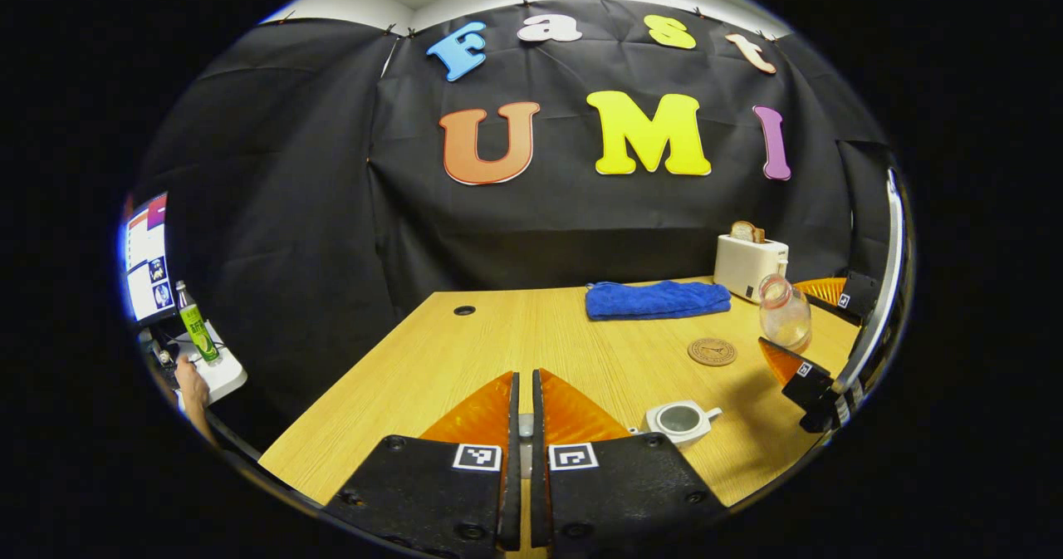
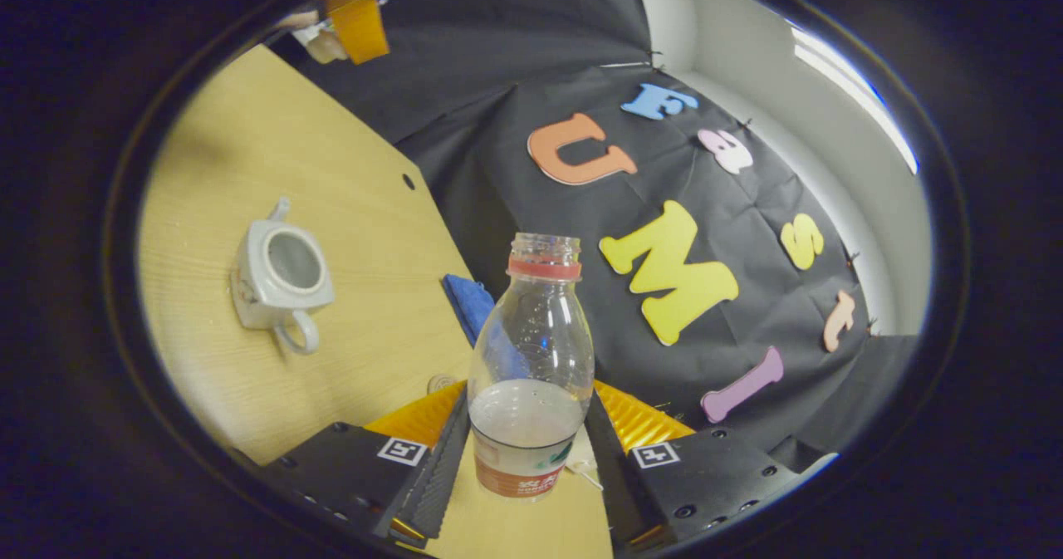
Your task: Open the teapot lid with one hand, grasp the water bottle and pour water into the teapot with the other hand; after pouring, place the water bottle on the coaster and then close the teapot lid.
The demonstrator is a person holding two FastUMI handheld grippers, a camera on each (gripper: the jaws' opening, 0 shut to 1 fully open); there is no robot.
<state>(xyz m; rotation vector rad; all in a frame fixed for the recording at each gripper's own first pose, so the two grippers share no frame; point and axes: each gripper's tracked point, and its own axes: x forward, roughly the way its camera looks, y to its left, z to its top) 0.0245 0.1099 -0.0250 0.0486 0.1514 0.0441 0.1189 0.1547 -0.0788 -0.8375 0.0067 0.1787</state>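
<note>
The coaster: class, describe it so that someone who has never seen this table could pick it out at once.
Start at the wooden table in the left gripper view and find the folded blue towel near its far edge. Just in front of the towel's right end lies the coaster, flat on the wood. It is the one small brown disc, lower than the white teapot and the toaster.

Clear plastic water bottle (image 2: 531,351); wood-grain table (image 1: 531,335).

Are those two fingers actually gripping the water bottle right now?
Touching. In the right gripper view, both fingers press against the lower sides of the water bottle, which is lifted and tilted above the table.
</note>
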